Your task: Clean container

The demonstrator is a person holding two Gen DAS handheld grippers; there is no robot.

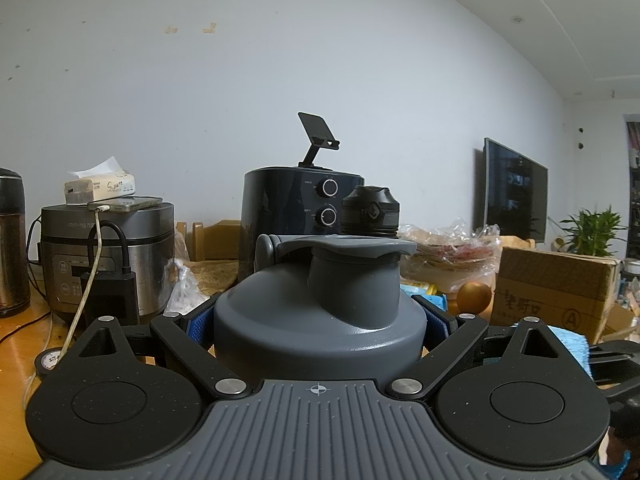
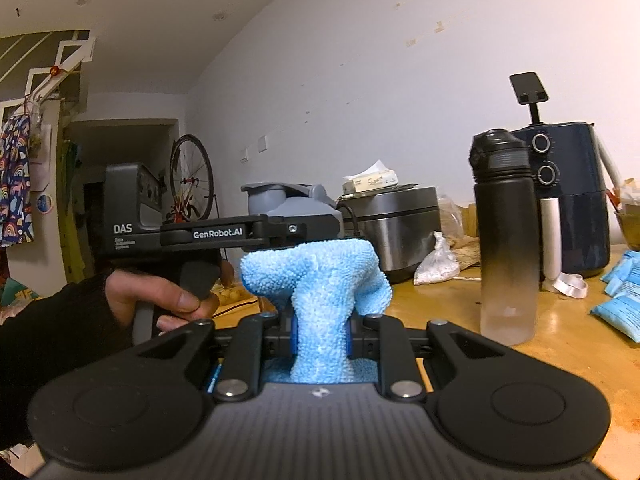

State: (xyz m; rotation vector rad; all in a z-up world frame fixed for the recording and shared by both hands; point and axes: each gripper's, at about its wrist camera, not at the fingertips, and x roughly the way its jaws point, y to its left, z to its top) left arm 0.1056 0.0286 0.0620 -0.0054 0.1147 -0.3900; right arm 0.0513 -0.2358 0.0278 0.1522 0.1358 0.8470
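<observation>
A grey container (image 1: pixel 320 312) with a domed grey lid and flip-cap spout fills the middle of the left wrist view. My left gripper (image 1: pixel 316 324) is shut on it, blue pads pressing both sides below the lid. In the right wrist view my right gripper (image 2: pixel 322 332) is shut on a fluffy light-blue cloth (image 2: pixel 320 280) that bunches out ahead of the fingers. The cloth's front sits just under the left gripper (image 2: pixel 304 229), which a hand (image 2: pixel 168 296) in a dark sleeve holds side-on. The container's lid (image 2: pixel 288 200) shows above that gripper; its body is hidden. The cloth's edge (image 1: pixel 572 346) appears at right.
On the wooden table (image 2: pixel 560 360) stand a black-to-clear water bottle (image 2: pixel 506 240), a dark-blue air fryer (image 2: pixel 572 200) and a steel rice cooker (image 2: pixel 396 224). Blue packets (image 2: pixel 620 304) lie at right. A cardboard box (image 1: pixel 556 292) and an orange (image 1: pixel 474 296) sit right of the container.
</observation>
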